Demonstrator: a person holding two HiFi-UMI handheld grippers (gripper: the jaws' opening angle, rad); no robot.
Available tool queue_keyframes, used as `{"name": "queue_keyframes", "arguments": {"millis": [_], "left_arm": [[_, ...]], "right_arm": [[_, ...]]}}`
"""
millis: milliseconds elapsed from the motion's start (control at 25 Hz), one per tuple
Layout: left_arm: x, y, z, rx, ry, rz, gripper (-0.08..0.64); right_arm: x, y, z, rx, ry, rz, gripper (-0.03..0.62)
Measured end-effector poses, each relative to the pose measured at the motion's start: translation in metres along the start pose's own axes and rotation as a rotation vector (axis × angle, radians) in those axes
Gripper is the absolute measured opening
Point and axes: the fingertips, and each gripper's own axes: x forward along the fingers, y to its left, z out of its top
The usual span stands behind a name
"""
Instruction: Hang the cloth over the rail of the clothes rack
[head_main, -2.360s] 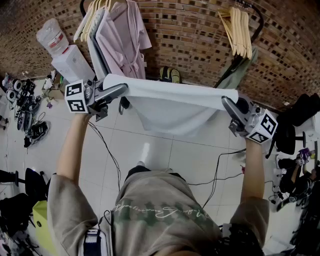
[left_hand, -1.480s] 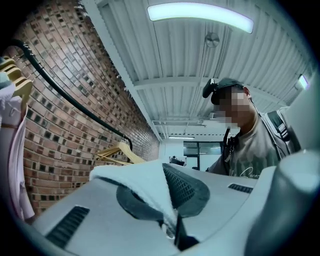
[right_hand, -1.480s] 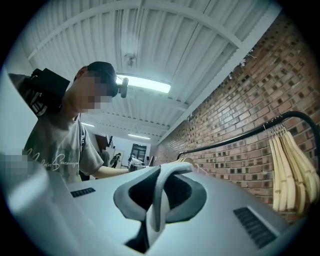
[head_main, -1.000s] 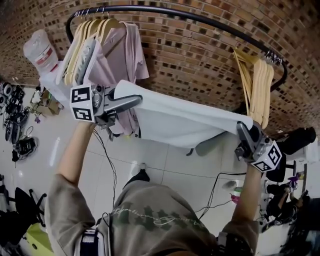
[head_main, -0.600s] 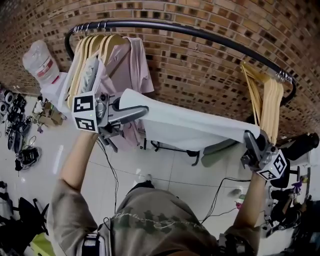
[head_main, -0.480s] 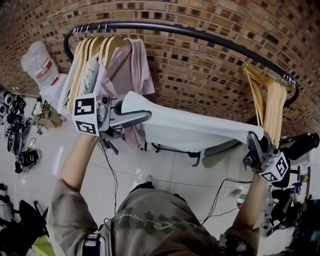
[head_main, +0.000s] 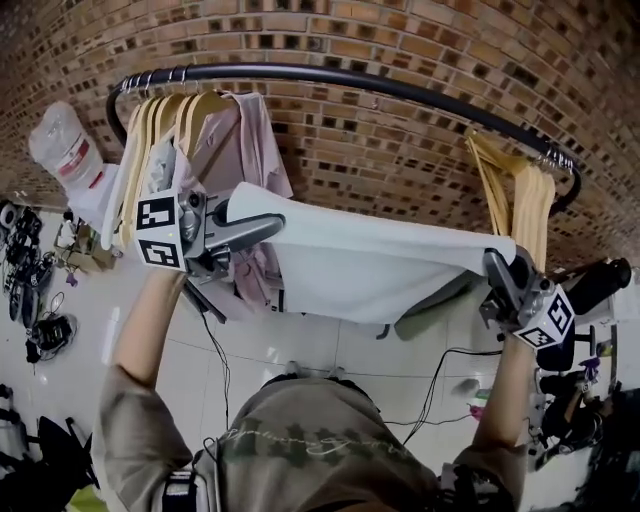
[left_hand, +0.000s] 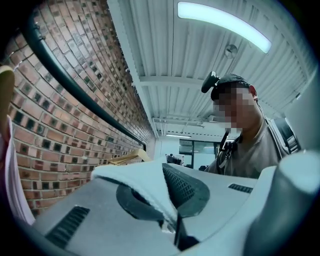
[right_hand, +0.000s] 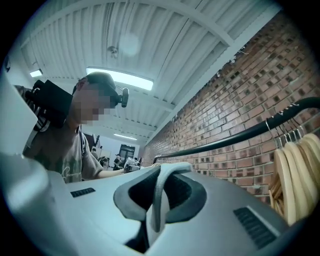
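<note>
Brickwork; cloth (pinched) spans left tool, right tool.

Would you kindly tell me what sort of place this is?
Probably an indoor workroom or lab rather than a home: a bare brick wall, a black clothes rack rail with wooden hangers, and a white tiled floor with loose cables.

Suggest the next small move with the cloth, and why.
Probably raise the left tool and right tool together, up and forward, until the cloth clears the rail. Each tool is shut on a corner of the cloth, which hangs stretched between them below the rail. The rail is bare between the two groups of hangers, so there is room to drape it.
</note>
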Motion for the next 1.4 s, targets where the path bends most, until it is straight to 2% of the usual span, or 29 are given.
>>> {"name": "queue_keyframes", "arguments": {"millis": [360,520,800,1120,1400], "left_arm": [[0.012,0.004,0.045,0.053,0.0,0.034,0.018],[0.019,0.01,0.08,0.116,0.014,0.046,0.018],[0.028,0.021,0.131,0.147,-0.003,0.045,0.018],[0.04,0.052,0.188,0.208,0.033,0.075,0.018],[0.045,0.073,0.228,0.187,0.004,0.081,0.018]], "right_arm": [[0.006,-0.019,0.037,-0.03,-0.008,0.061,0.02],[0.017,-0.038,0.067,-0.054,-0.008,0.088,0.02],[0.032,-0.064,0.113,-0.064,-0.035,0.115,0.02],[0.055,-0.106,0.158,-0.075,-0.041,0.11,0.02],[0.079,-0.132,0.193,-0.112,-0.053,0.104,0.02]]}}
